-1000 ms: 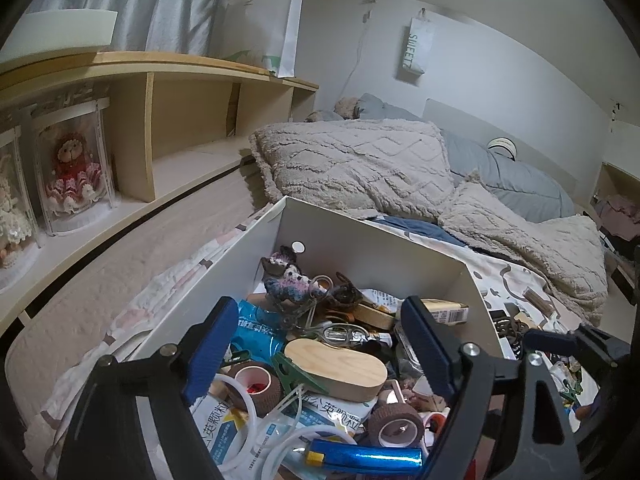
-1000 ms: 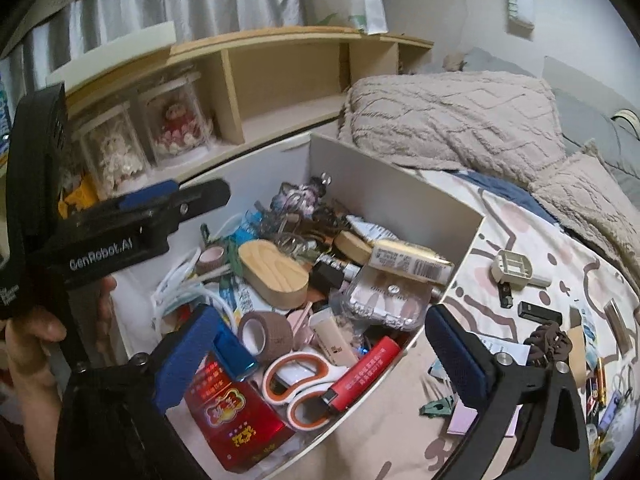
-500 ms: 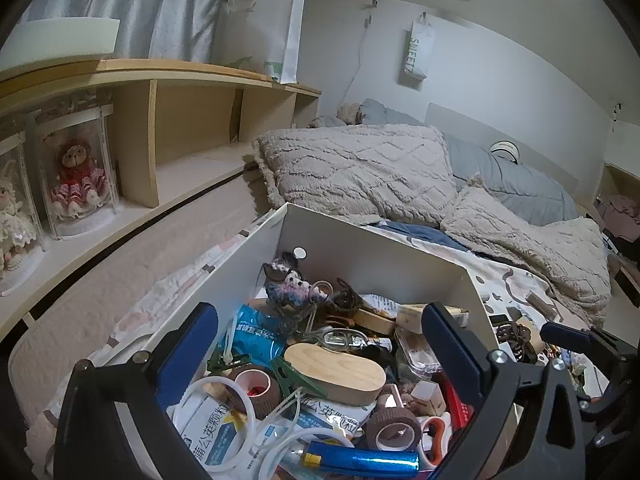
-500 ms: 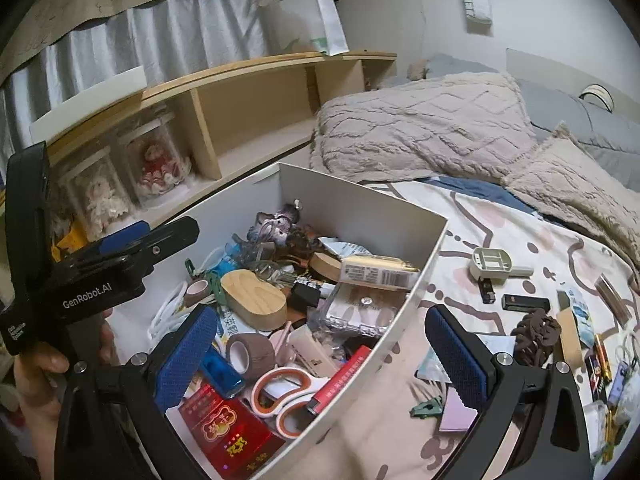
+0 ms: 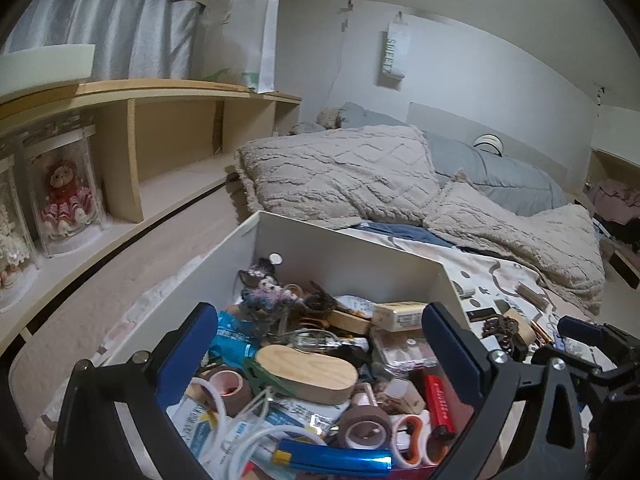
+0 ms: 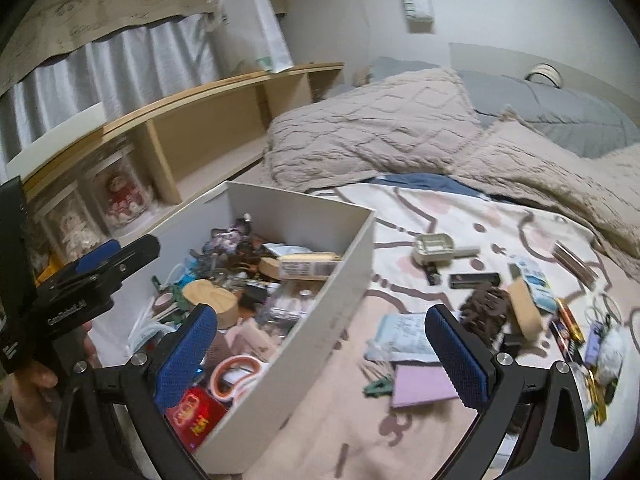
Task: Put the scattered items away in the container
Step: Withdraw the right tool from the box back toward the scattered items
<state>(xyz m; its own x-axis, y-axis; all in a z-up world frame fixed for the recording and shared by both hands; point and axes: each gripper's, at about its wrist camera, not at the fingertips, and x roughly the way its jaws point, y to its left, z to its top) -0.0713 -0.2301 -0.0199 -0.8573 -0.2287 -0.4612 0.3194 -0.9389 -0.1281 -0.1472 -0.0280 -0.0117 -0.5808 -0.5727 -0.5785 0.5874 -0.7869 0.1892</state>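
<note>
A white open box [image 5: 360, 256] [image 6: 336, 280] on the bed holds many small items: a wooden oval block [image 5: 308, 372], tape rolls [image 5: 364, 428], orange-handled scissors [image 5: 412, 436], a blue tube [image 5: 332, 460]. My left gripper [image 5: 320, 344] is open and empty above the box; it also shows at the left of the right wrist view [image 6: 100, 276]. My right gripper [image 6: 320, 344] is open and empty over the box's right wall. Scattered items lie on the bedsheet to the right: a cream gadget [image 6: 436, 248], a black bar [image 6: 474, 280], a brown claw clip [image 6: 484, 308], a lilac pad [image 6: 424, 384], a green clip [image 6: 378, 388].
A wooden shelf [image 5: 132, 148] with dolls in clear cases [image 5: 64, 196] runs along the left. Beige pillows [image 5: 340, 176] and a grey duvet [image 5: 512, 176] lie behind the box. More small items sit at the sheet's right edge [image 6: 592, 340].
My left gripper has opened wider and drawn back a little. My right gripper has swung right, from over the box toward the items on the bedsheet.
</note>
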